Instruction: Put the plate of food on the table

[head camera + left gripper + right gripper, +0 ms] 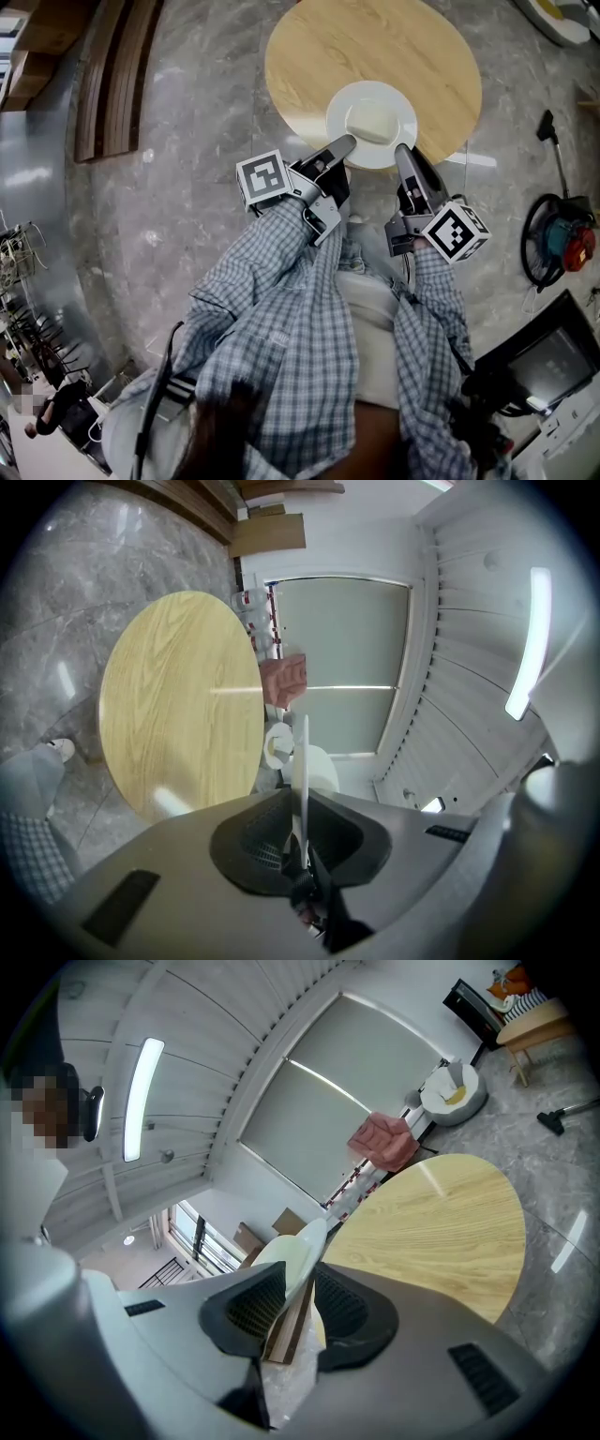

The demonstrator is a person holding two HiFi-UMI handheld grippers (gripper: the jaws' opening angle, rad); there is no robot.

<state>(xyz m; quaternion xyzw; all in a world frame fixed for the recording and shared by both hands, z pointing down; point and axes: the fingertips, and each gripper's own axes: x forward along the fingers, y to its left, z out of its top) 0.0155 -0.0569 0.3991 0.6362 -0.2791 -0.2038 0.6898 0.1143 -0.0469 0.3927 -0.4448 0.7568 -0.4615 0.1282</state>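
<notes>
**One plate, two grippers, over the table's near edge**

There is one white plate [371,124] and it bears one piece of food [372,118], a pale, squarish block at the plate's middle. There is one table [309,56], round with a light wood top, on a grey marble floor [187,122]. Two grippers hold the plate, each with one marker cube: the left cube [264,178] and the right cube [457,232].

In the head view the plate sits over the table's near edge, with most of it above the wood and its near rim jutting out toward the person. It lies flat, face up. Being round, it has no long axis to speak of. Whether its underside touches the tabletop cannot be told.

The left gripper [347,142] takes the rim at the near left and the right gripper [403,150] at the near right, well apart from each other. Both point away from the person, toward the table.

In the left gripper view the plate [305,761] shows as a thin white edge running straight out from between the jaws of the left gripper [302,841], which are clamped on it. In the right gripper view the rim [298,1246] stands between the jaws of the right gripper [298,1288] too — they are closed on the plate, set wider than the left pair.
</notes>
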